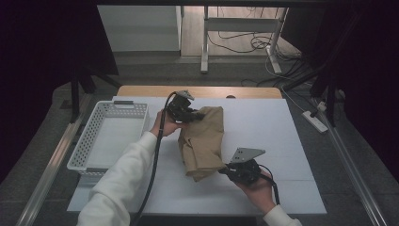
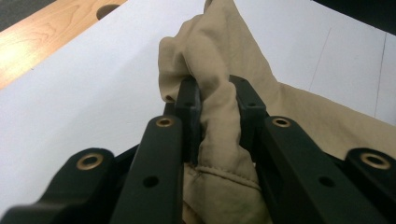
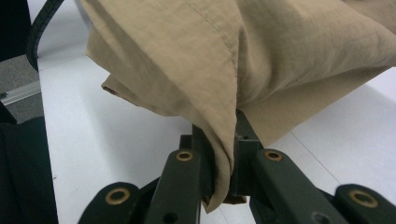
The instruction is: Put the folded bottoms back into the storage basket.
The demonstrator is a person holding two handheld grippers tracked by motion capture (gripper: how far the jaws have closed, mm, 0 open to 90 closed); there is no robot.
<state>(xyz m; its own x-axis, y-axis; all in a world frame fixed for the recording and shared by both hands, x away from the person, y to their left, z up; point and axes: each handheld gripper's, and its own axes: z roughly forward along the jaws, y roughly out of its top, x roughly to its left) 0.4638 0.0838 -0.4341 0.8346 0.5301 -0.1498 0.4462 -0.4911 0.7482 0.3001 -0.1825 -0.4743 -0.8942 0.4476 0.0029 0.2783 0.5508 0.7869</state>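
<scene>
**Both tongs clamped on a tan garment**

Left tongs (image 1: 197,114), black and angular with brass-coloured rivets along their links, are clenched on a bunched fold at the far end of the tan garment (image 1: 203,141); in the left gripper view the left tongs (image 2: 217,95) pinch a thick roll of cloth between the jaws, and the tan garment (image 2: 219,60) rises past them in soft creases. Farthest left on the surface (image 1: 277,127), a white plastic basket (image 1: 84,141) with perforated walls sits well apart from the cloth, beside the person's white sleeve (image 1: 124,181).

Thin, matte and woven, the garment has stitched hems and puckered folds. It is gathered into a long, narrow, crumpled bundle near the middle of the white surface, its long axis running from the far end at the left tongs toward the near end at the right tongs, leaning slightly to the right as it comes nearer.

Right tongs (image 1: 225,170), topped by a grey three-cornered plate (image 1: 245,154), are clenched on the near corner. In the right gripper view the right tongs (image 3: 223,154) squeeze a hemmed edge, and the tan garment (image 3: 261,60) hangs above them, draped in broad folds over the smooth white surface (image 3: 116,135).
</scene>
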